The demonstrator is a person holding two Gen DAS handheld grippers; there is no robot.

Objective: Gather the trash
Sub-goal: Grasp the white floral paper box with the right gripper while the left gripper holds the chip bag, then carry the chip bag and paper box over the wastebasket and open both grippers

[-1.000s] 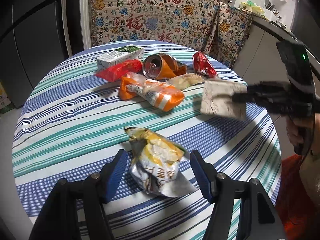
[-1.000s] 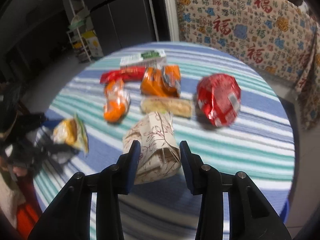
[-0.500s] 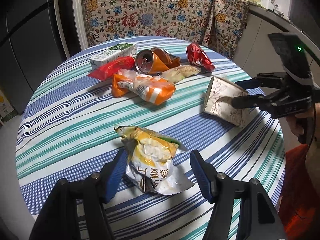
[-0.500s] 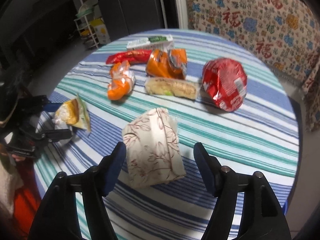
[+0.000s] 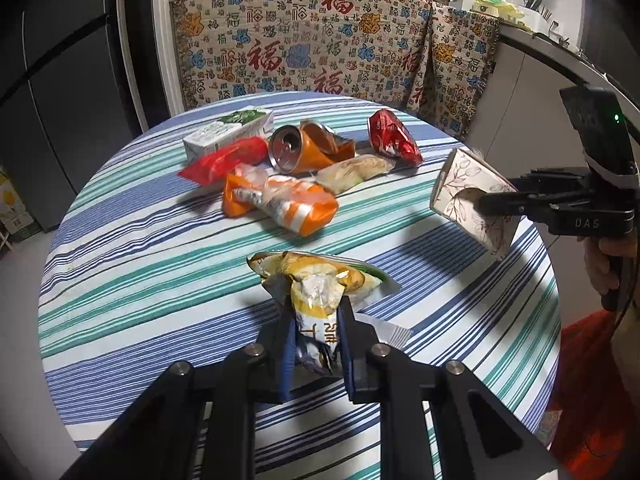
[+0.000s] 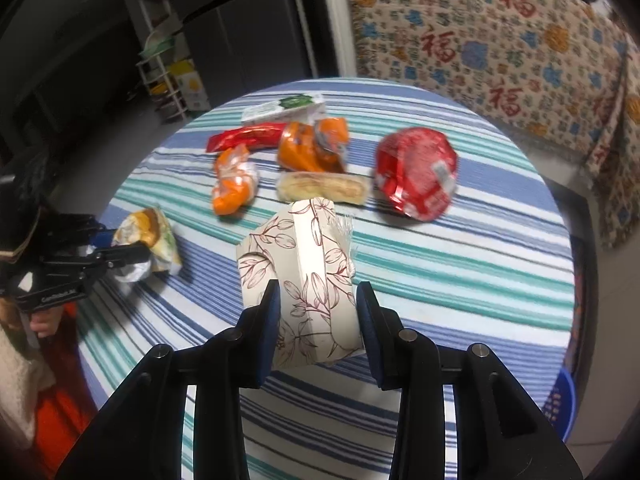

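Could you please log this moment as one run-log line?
left gripper: just closed on yellow snack bag | right gripper: just closed on floral paper box | remaining: crushed can on table

Both grippers (image 5: 316, 344) (image 6: 318, 320) were black, with blue pads and silver screws; the right one's body bore a green light, and the sleeve (image 6: 20, 368) looked cream, perhaps fleece

The cloth (image 5: 304, 52) at 12 o'clock bore red "福"; the right gripper (image 5: 484, 204) read "DAS".
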